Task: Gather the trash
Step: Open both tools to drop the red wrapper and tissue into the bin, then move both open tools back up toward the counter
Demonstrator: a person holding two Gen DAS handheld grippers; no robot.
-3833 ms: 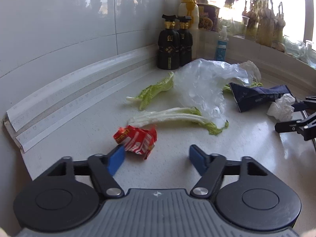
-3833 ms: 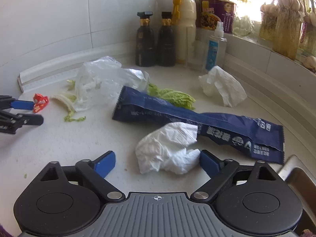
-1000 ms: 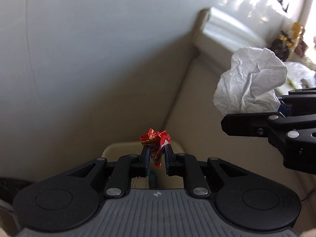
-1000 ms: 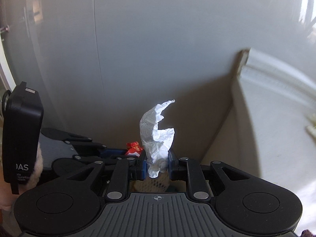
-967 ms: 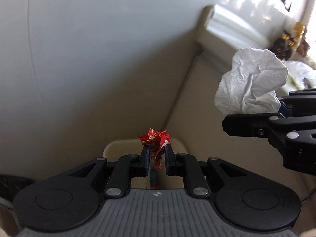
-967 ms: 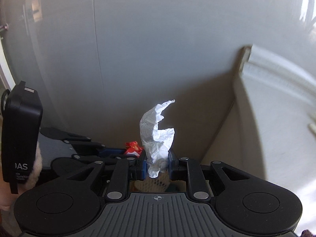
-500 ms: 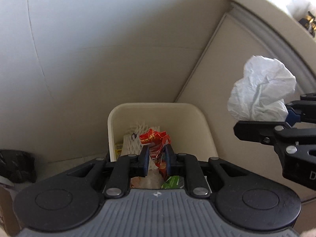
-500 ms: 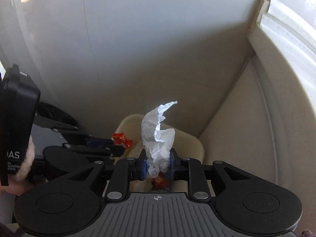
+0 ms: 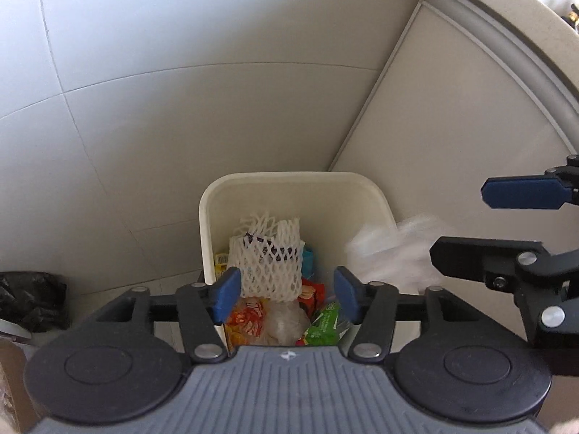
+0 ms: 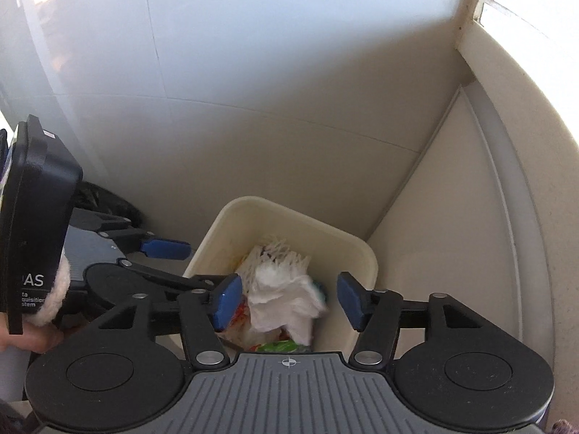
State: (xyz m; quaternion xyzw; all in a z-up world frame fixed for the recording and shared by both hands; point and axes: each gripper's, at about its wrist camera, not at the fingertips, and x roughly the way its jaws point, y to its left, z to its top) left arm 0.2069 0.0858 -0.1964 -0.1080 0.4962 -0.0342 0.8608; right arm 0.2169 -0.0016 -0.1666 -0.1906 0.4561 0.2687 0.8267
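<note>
Both tools have swung off the tabletop and down over a cream waste bin, and the trash each one pinched a second ago is now leaving it. Nearest the left wrist camera, the left tool has its jaws opening with nothing between the blue pads; the red wrapper appears to lie among the rubbish just below, at about 1 o'clock from the gap, though it is hard to tell it from the other red and orange packets there. Beyond it a white foam net sleeve sits on top of the heap. Nearest the right wrist camera, the right tool is likewise opening, and the crumpled white tissue hangs blurred in the gap, free of both pads and seemingly mid-fall toward the bin's centre. In the left view the same tissue smears pale at 3 o'clock, over the bin's right rim, so it may be close to the edge. To finish the drop well, I would hold both tools steady over the opening until each piece has settled inside, keep the jaws wide so nothing clings to a pad, and only then lift away. Farthest off, a grey tiled wall and a pale cabinet panel meet behind the bin at 12 o'clock.
</note>
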